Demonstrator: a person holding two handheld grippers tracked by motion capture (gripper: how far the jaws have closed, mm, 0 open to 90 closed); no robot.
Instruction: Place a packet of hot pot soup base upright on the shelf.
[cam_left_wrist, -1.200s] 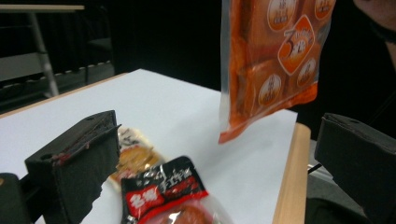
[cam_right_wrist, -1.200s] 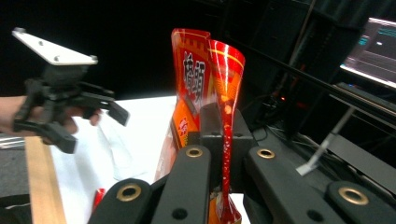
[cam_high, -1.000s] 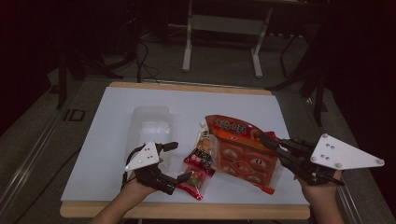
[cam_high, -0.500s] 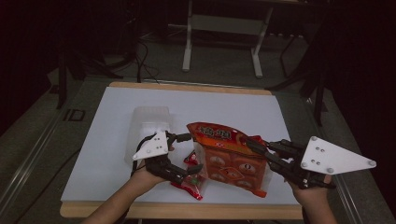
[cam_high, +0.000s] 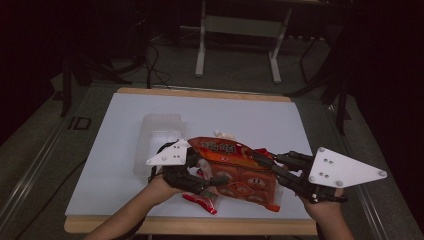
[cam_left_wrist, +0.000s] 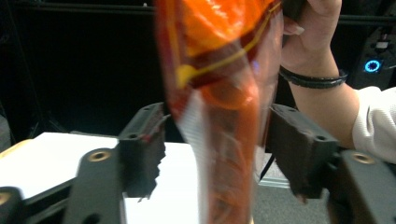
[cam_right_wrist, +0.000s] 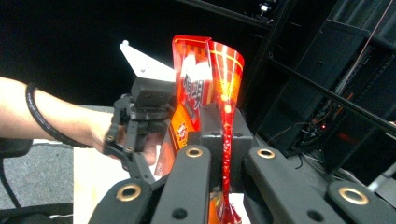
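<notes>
Lifted leftward off the surface (cam_high: 110, 150), the light, crinkly snack bag (cam_high: 235, 170) hangs clamped in the right tongs (cam_high: 267, 161) while the left tongs (cam_high: 212, 182), just closing, straddle its seam without pressing.

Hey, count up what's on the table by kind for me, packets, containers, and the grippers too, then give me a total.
Snack packets: 3, namely the large orange bag, the small red packet and a pale packet peeking out behind the bag
Clear plastic containers: 1
Grippers: 2, the left gripper and the right gripper
Total: 6
</notes>
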